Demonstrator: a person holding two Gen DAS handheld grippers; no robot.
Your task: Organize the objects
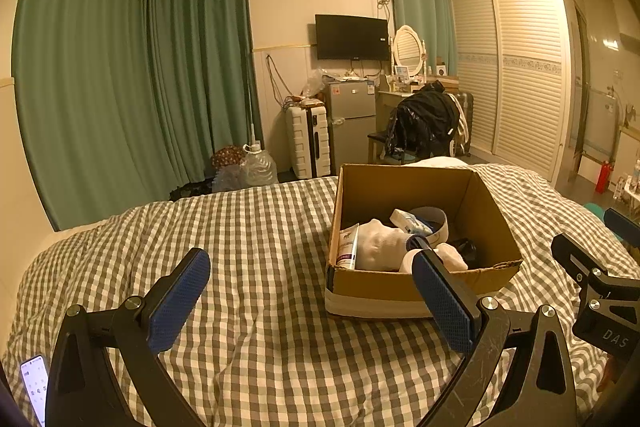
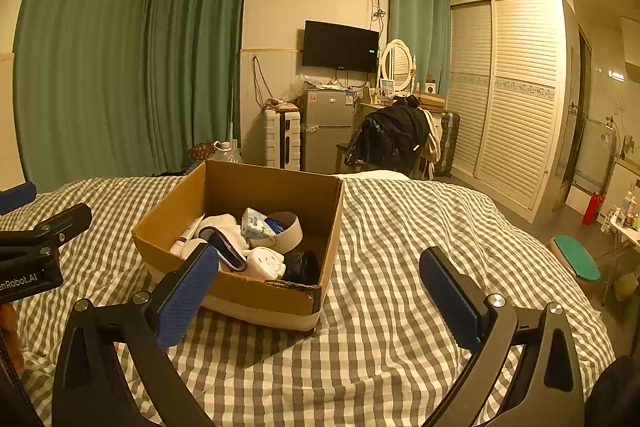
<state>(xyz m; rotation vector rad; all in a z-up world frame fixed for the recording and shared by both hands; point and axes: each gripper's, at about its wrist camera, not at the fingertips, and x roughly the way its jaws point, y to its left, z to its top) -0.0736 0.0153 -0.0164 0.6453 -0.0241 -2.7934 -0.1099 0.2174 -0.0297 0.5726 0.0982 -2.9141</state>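
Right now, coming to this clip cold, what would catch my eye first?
An open cardboard box sits on the grey-and-white checked bedspread, holding white socks, a tube and other small items. Both the left gripper and right gripper hover open and empty above the bed near it. Green curtains fill the left wall behind.

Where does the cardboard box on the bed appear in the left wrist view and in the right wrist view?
Left wrist view: the cardboard box sits right of centre on the checked bedcover, partly behind the left claw.
Right wrist view: the box sits left of centre, partly behind the right claw.
Shared landmark: the wall television.
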